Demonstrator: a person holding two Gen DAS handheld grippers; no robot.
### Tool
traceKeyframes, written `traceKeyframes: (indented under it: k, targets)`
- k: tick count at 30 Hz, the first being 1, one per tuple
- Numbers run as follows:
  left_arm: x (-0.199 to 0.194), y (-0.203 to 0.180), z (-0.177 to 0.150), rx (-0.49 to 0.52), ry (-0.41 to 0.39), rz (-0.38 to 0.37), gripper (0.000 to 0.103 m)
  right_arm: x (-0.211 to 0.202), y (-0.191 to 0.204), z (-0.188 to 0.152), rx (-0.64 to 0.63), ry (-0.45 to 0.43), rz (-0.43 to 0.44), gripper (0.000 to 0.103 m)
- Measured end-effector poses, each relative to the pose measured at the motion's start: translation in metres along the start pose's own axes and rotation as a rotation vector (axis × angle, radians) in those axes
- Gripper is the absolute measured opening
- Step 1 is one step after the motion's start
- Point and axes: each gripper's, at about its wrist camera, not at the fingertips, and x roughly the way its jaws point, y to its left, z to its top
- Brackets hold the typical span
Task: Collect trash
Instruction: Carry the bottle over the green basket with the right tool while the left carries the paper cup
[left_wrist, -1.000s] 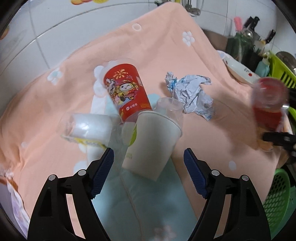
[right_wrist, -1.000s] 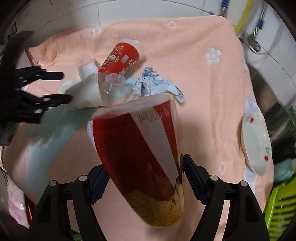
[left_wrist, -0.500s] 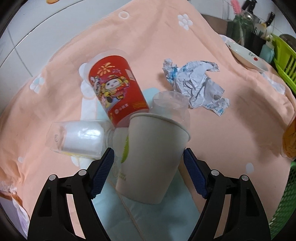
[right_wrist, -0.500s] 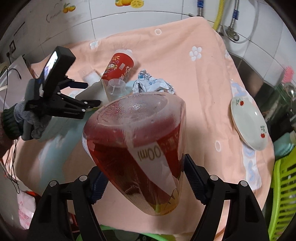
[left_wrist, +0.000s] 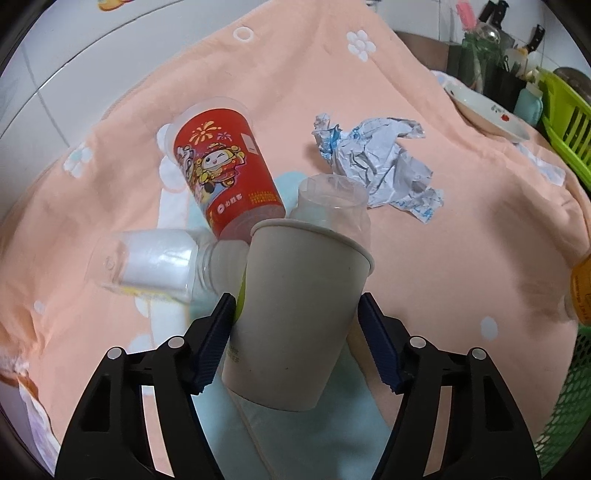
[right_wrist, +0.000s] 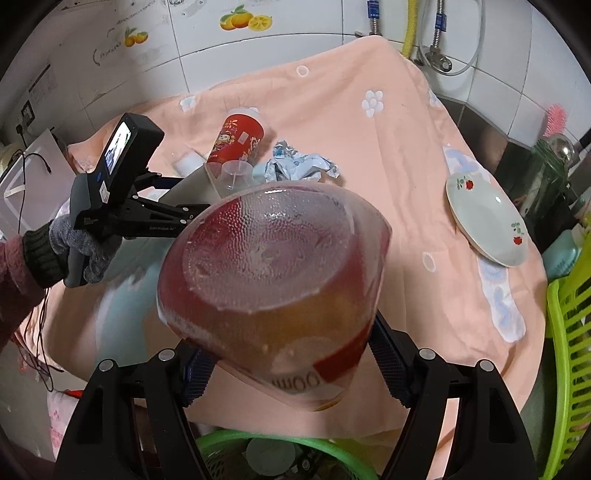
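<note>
My left gripper (left_wrist: 295, 343) has its jaws around a beige paper cup (left_wrist: 295, 317) lying on the peach cloth (left_wrist: 461, 240); the left pad touches it, the right pad stands a little off. Beside the cup lie a red cartoon cup (left_wrist: 225, 177), a clear cup (left_wrist: 332, 203), a clear cup with white paper inside (left_wrist: 151, 262) and a crumpled wrapper (left_wrist: 380, 162). My right gripper (right_wrist: 286, 358) is shut on a red and orange plastic cup (right_wrist: 273, 291), held over a green mesh bin (right_wrist: 280, 454) at the cloth's near edge.
A white plate (right_wrist: 484, 218) rests at the right of the cloth. A bright green rack (right_wrist: 569, 362) stands at the far right. A tiled wall with pipes (right_wrist: 406, 29) is behind. The left hand-held gripper (right_wrist: 122, 206) shows in the right wrist view.
My left gripper has moved forward around the paper cup. My right gripper has pulled back and tipped the red cup, bottom toward the camera, over the green bin.
</note>
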Motion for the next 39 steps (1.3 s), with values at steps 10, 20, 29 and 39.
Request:
traceKeyframes:
  k: [10, 20, 29, 39]
  targets:
    - [-0.050, -0.005, -0.027, -0.079, -0.047, 0.000, 0.066, -0.022, 0.001, -0.019, 0.006, -0.037, 0.058, 0.072]
    - [-0.117, -0.045, -0.062, -0.118, -0.094, -0.008, 0.065, -0.057, 0.003, -0.047, -0.009, -0.072, 0.112, 0.072]
    - [-0.173, -0.100, -0.091, -0.103, -0.152, -0.049, 0.065, -0.083, -0.001, -0.098, -0.013, -0.038, 0.100, 0.072]
    - [-0.212, -0.155, -0.126, -0.074, -0.181, -0.091, 0.065, -0.086, -0.004, -0.170, 0.014, 0.062, 0.089, 0.072]
